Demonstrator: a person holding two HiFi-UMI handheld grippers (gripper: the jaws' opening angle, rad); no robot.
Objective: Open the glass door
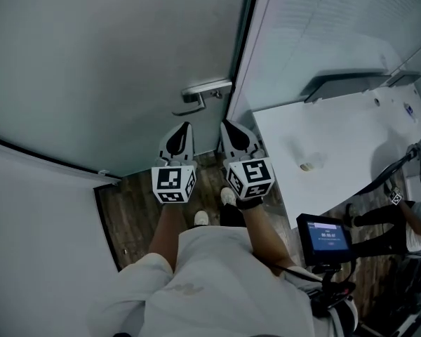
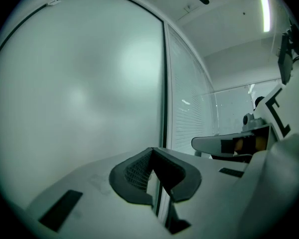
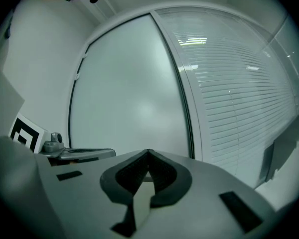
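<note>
Left gripper [image 1: 186, 126] and right gripper [image 1: 226, 125] are clenched and empty, near the handle [image 1: 207, 90]. Best to press the handle down fully before swinging the door [image 1: 112, 62].

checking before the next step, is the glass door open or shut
Shut: the door edge lies flush against the frame, with no gap showing.

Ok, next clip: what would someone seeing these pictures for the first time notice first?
The big frosted glass door fills the upper left of the head view, with its metal lever handle at its right edge. Just below the handle, the left gripper and right gripper sit side by side, jaws together and empty, not touching it. A white table lies to the right.
</note>
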